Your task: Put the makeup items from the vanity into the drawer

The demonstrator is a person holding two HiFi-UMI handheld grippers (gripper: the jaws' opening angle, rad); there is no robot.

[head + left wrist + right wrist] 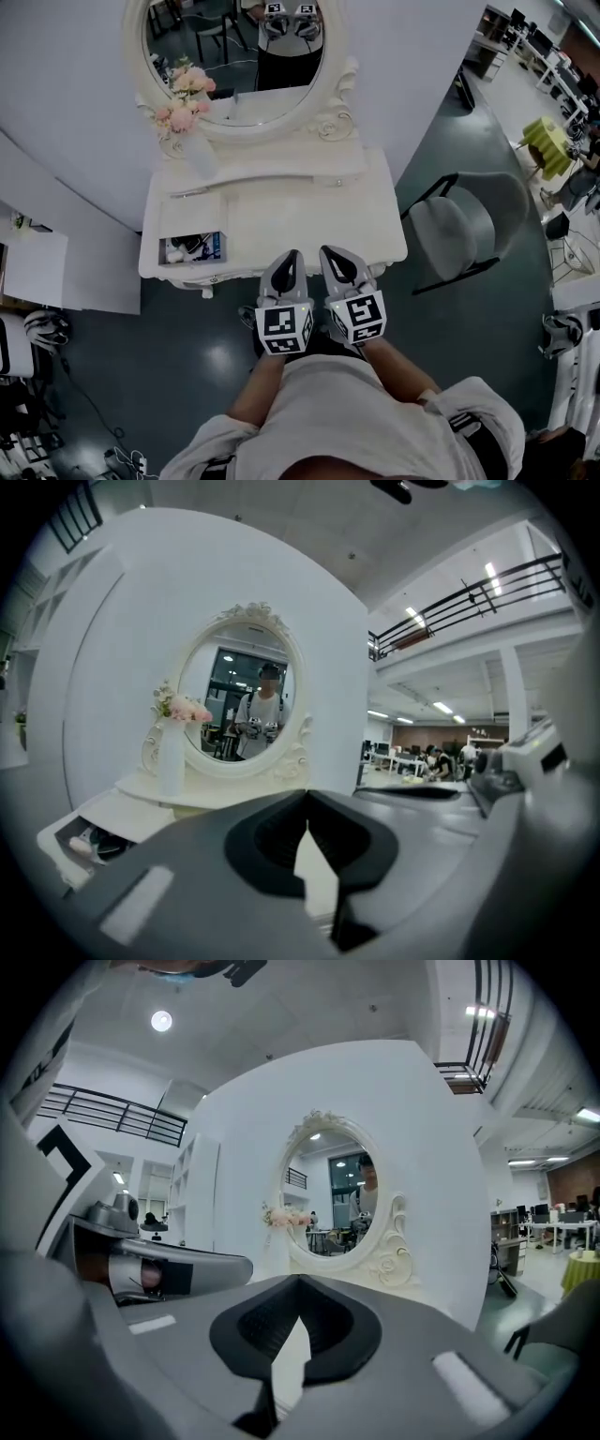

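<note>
A white vanity (309, 220) stands in front of me, its top left drawer (167, 249) pulled open. Several makeup items (195, 247) lie inside that drawer, which also shows at the lower left of the left gripper view (89, 836). No loose makeup shows on the tabletop. My left gripper (292, 255) and right gripper (330, 251) hover side by side over the vanity's front edge, right of the drawer. Both are shut with nothing between the jaws, as the left gripper (307, 796) and right gripper (300, 1281) show in their own views.
An oval mirror (234, 56) with a carved frame rises at the back of the vanity. A white vase of pink flowers (187, 127) stands at its left. A grey chair (459, 230) sits to the right, a white cabinet (37, 267) to the left.
</note>
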